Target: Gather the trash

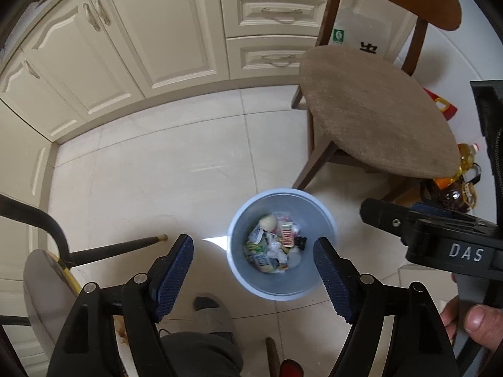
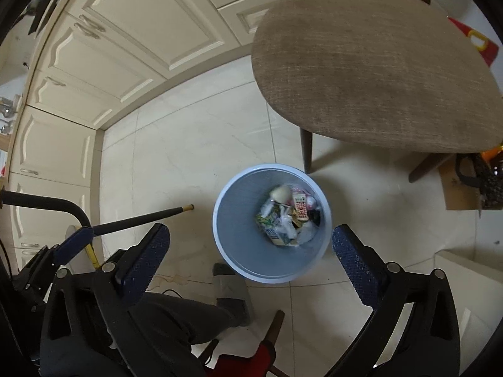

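Two grippers hang over a pale blue bin (image 1: 280, 245) that stands on the tiled floor (image 1: 157, 163), directly below and ahead of both. The left gripper (image 1: 253, 271) has its blue pads spread wide with nothing between them; in its view the bin shows through the gap between the pads. The right gripper (image 2: 251, 260) stands wider still, also with nothing in it, and the bin likewise sits in its gap, nearer its right pad.

Trash (image 1: 275, 245) already lies in the bottom of the bin: crumpled wrappers, a small printed carton, a red-and-white packet, a pale round lump. Judging by that pile and by both sets of open jaws above it, the depositing step looks done for this round. No loose litter shows on the floor near either gripper, so what remains to collect, if anything, cannot be told from here.

Only the left wrist view shows the right gripper (image 1: 440, 235) from the side, off to the left gripper's right, with a thumb (image 1: 481, 317) on its handle, and bottles (image 1: 462, 182) under the upholstered chair (image 1: 377, 119). Only the right wrist view shows a cardboard box (image 2: 456, 188) beyond its right pad and the left gripper (image 2: 75, 242) at its left. Both show the person's leg and shoe (image 2: 231, 295) below.
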The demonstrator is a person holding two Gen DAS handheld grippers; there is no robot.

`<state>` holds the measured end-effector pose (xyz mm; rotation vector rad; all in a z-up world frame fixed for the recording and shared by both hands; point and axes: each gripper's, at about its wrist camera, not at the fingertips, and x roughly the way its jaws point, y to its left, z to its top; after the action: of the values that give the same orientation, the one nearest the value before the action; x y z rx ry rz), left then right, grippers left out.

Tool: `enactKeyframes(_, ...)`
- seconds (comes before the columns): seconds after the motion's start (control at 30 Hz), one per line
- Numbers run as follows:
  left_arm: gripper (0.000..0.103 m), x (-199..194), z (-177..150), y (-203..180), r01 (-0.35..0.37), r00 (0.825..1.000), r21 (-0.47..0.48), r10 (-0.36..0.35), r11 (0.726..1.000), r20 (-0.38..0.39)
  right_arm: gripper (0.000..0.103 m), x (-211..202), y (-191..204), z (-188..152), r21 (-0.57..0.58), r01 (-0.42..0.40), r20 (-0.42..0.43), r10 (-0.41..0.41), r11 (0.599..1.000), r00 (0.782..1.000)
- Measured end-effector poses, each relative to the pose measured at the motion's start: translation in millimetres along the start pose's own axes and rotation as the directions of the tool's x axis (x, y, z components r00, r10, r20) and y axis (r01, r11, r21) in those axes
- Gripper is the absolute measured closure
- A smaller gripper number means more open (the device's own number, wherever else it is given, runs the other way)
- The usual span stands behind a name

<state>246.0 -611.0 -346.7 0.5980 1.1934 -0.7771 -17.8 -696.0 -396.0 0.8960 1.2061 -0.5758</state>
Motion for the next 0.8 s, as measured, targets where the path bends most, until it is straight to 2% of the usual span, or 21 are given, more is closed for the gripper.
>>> enactKeyframes(0.13, 0.028, -11, -24, -16, -0.017, 1.000, -0.009, 0.017, 1.000, 0.009, 0.000, -6, 5, -2, -0.007, 0.001, 0.007, -0.001, 1.000, 1.000)
enactKeyframes(0.23, 0.028, -21, -27, -22, -0.034, 0.999, -0.011, 0.034, 0.999, 0.021, 0.000, -12, 10, -4, -0.012, 0.004, 0.015, -0.003, 1.000, 1.000)
enactKeyframes(0.4, 0.028, -72, -49, -12, -0.032, 0.997, -0.031, 0.034, 0.999, 0.064, 0.000, -35, 21, -11, -0.016, -0.009, 0.054, 0.009, 1.000, 0.999)
enactKeyframes(0.57, 0.028, -133, -75, 0, -0.019, 0.989, -0.056, 0.027, 0.998, 0.144, 0.000, -81, 44, -21, -0.041, -0.056, 0.134, 0.061, 0.998, 0.989)
enactKeyframes(0.67, 0.028, -174, -98, 11, -0.011, 0.978, -0.080, 0.027, 0.997, 0.207, 0.000, -113, 63, -28, -0.073, -0.083, 0.191, 0.095, 0.994, 0.977)
enactKeyframes(0.8, 0.028, -236, -144, 36, -0.029, 0.947, -0.144, 0.073, 0.989, 0.312, 0.000, -158, 104, -43, -0.154, -0.115, 0.263, 0.153, 0.981, 0.952)
